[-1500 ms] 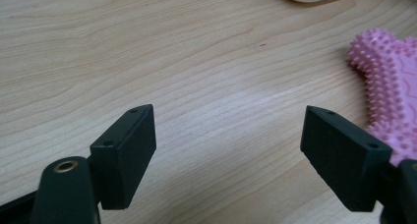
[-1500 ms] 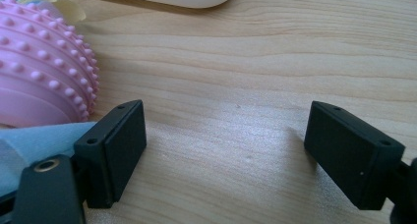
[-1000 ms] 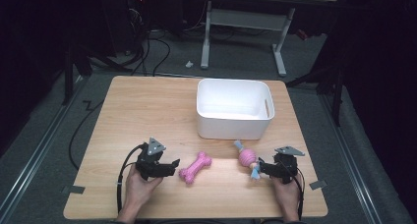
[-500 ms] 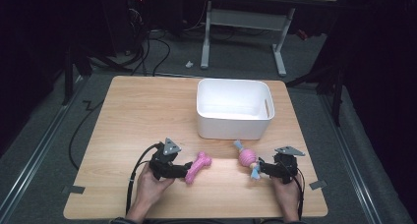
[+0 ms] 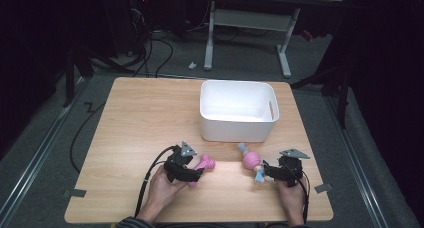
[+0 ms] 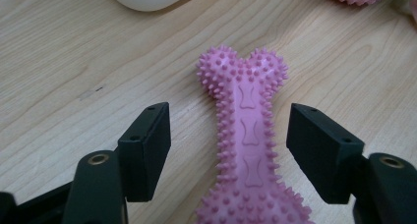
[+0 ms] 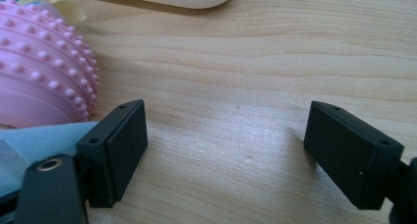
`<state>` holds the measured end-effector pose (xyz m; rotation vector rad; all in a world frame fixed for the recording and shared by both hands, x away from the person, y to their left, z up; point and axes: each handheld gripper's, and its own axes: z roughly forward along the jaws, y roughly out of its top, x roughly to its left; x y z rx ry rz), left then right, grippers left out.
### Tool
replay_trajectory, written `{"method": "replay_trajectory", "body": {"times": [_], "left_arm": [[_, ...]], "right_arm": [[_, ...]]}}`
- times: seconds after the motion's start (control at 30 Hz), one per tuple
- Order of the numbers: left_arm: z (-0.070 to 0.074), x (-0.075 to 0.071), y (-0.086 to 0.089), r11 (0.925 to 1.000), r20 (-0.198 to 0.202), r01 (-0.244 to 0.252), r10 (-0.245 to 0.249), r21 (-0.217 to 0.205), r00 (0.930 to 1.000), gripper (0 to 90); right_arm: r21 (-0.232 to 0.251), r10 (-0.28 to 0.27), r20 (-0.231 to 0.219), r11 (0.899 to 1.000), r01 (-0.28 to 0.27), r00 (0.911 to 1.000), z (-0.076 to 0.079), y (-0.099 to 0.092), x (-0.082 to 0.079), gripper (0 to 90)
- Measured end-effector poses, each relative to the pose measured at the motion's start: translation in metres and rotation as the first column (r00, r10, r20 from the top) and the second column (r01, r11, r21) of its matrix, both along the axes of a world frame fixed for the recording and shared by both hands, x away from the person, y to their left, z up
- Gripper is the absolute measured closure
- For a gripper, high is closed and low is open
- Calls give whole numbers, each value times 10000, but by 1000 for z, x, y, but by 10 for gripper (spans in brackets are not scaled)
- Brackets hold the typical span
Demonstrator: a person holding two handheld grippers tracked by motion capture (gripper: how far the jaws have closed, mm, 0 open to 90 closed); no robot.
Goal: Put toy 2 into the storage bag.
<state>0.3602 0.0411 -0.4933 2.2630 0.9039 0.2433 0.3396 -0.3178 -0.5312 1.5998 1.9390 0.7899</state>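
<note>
A pink spiky bone toy (image 5: 206, 163) (image 6: 246, 135) lies flat on the wooden table (image 5: 140, 118). My left gripper (image 5: 196, 174) (image 6: 228, 150) straddles its shaft, one jaw on each side. The jaws have just been closing, but a gap remains on both sides and the pads do not touch the toy. My right gripper (image 5: 264, 172) (image 7: 226, 150) rests open on the table with bare wood between its jaws. A pink studded ball toy (image 5: 250, 159) (image 7: 39, 71) with blue rope ends lies just left of it.
A white plastic bin (image 5: 237, 130) stands behind both toys at the table's middle right, its near wall close to them. The person's hands come in over the front edge. Open wood stretches across the left half of the table.
My left gripper has moved right across the table to the pink bone and now has it between its jaws. The right gripper and the ball toy have stayed put.
</note>
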Motion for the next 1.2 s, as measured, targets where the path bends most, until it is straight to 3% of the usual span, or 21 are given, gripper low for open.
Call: {"method": "replay_trajectory", "body": {"times": [0.57, 1.2], "left_arm": [[-11, 5, -16, 9967, -498, 252, -214, 768, 9985, 402], [-13, 8, -24, 9925, -936, 480, -375, 1122, 9949, 568]], "right_arm": [[-12, 22, 11, 10000, -22, 10000, 0, 0, 0, 171], [-21, 26, 16, 10000, -26, 10000, 0, 0, 0, 173]]}}
